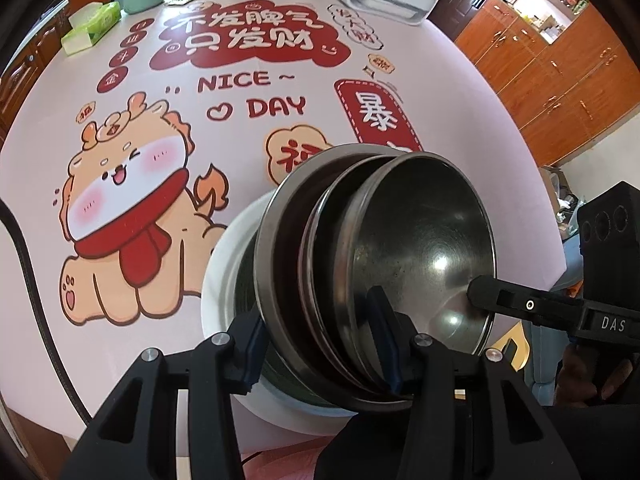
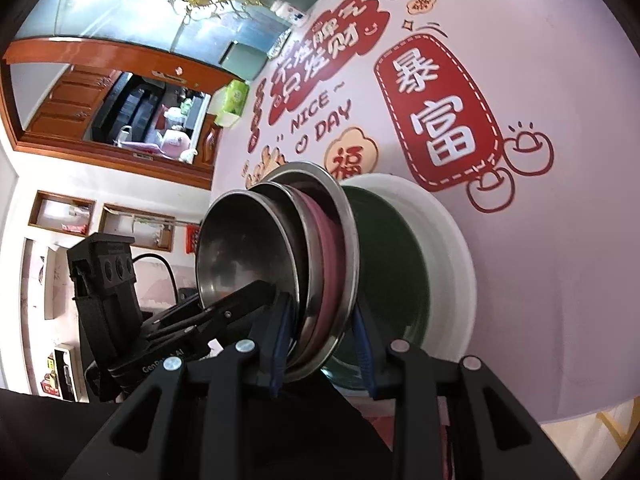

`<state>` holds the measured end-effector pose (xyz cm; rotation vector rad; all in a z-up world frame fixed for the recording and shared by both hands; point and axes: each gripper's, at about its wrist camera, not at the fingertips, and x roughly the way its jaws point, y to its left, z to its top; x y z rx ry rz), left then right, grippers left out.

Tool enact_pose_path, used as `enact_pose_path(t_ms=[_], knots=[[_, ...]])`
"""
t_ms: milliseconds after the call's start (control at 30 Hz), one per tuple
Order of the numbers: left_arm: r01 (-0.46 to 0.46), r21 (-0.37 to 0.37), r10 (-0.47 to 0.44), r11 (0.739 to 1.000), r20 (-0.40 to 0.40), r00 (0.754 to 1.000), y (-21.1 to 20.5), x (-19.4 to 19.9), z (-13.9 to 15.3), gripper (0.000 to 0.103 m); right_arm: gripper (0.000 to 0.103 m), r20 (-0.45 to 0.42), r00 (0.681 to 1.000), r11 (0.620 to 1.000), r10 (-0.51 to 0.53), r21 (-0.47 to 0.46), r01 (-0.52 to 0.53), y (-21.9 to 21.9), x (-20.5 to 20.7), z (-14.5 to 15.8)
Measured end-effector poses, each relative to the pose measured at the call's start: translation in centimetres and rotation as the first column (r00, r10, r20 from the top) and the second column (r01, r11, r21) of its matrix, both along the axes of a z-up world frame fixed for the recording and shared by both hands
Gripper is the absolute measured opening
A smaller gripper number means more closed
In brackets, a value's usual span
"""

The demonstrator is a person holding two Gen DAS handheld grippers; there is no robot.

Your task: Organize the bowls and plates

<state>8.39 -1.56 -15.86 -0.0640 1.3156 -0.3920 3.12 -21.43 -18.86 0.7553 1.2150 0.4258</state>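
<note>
Glossy steel bowls [image 1: 420, 232] — matt black fingers [image 1: 486, 290]

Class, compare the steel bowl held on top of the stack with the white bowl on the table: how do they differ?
The steel bowl is dark, shiny metal; the white bowl has a white rim and green inside. The steel bowl is tilted and gripped in the stack; the white bowl sits flat on the table. The white bowl looks wider. Both are round.

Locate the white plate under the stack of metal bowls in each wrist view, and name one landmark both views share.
Left wrist view: the white plate sits lower centre, its rim showing left of the tilted metal bowls.
Right wrist view: the plate lies centre right, behind and right of the bowls.
Shared landmark: the red "NICE DAY" lettering on the tablecloth.
</note>
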Motion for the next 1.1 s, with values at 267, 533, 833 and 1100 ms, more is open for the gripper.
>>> enact_pose_path(t_ms=[267,533,833,1100], knots=[[-0.042,0.021,0.043,0.999,-0.040,0.998,-0.2,-0.1,-1.1,0.045,0.029,-0.036,0.998,0.998,0.050,-0.024,-0.051,0.1,0.6,-1.0],[-0.059,0.027,0.060,0.998,-0.063,0.996,0.1,0.0,-1.7,0.046,0.032,-0.048,0.997,0.997,0.052,-0.046,-0.054,0.7,0.8,-1.2],[-0.025,0.053,0.028,0.998,-0.046,0.999,0.6,0.4,-1.7,0.047,0.032,-0.034,0.998,0.997,-0.047,-0.070,0.045,1.1,0.1,-0.8],[0.027,0.041,-0.028,0.999,0.009,1.000,1.9,0.1,-0.3,0.054,0.032,-0.001,0.982,0.979,-0.188,-0.076,0.188,0.9,-2.0,-0.2]])
